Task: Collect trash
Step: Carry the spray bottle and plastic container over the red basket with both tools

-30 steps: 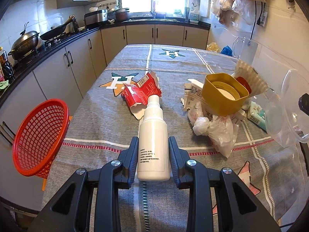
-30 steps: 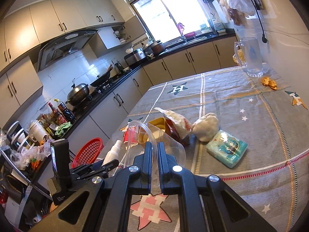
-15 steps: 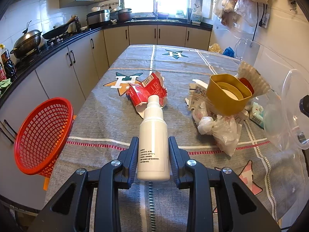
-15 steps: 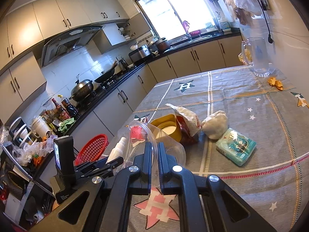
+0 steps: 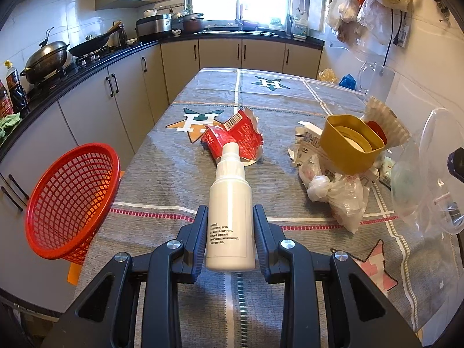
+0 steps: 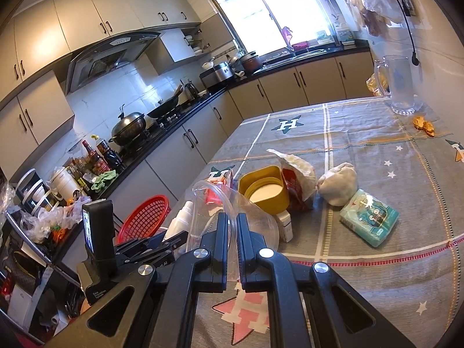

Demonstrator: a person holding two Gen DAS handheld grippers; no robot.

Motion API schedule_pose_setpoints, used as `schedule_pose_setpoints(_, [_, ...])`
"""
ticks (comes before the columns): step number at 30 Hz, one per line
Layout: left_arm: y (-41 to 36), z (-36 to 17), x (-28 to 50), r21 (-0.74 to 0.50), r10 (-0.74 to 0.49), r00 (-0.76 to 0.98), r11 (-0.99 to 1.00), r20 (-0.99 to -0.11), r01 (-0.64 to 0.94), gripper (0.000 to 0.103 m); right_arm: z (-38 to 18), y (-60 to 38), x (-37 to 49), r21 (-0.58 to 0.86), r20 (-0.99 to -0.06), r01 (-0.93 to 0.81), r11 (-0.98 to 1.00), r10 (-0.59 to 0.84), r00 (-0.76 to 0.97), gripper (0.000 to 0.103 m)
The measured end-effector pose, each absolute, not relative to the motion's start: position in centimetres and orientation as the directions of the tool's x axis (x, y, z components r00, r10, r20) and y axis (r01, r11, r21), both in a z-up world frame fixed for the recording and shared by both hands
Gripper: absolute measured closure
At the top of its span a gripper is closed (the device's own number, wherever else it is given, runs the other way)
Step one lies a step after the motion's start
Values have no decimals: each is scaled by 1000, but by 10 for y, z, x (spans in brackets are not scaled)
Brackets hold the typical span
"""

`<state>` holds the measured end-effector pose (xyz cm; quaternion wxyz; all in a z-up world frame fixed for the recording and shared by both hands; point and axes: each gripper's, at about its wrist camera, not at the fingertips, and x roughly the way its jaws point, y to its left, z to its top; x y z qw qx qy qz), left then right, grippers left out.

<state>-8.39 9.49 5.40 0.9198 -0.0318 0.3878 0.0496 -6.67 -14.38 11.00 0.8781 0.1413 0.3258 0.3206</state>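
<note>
While clamped in left hand-held gripper [image 5: 230,232]: white bottle [image 5: 231,211] | right hand-held gripper [image 6: 231,232]: pinching clear cup [image 6: 246,217]

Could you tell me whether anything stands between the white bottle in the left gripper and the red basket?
Nothing visible does. The white spray bottle is clamped in the left gripper, and the red basket sits off the table's left edge, with only bare tablecloth between.

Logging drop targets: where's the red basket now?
Left wrist view, far left: red basket hangs off the table's left edge, beside the cabinets.
</note>
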Motion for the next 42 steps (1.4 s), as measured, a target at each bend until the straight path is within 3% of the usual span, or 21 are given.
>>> schedule_pose_setpoints(19, [133,60,-97,-57,93,703,981,-705,-187,74,114,-93,-60,444,-499,-534,719,694,519,96])
schedule_pose_setpoints(42, [269,65,-134,-103,252,674,892,-695,-440,74,129,29,-33,443,-514,-650,618,769,381,96])
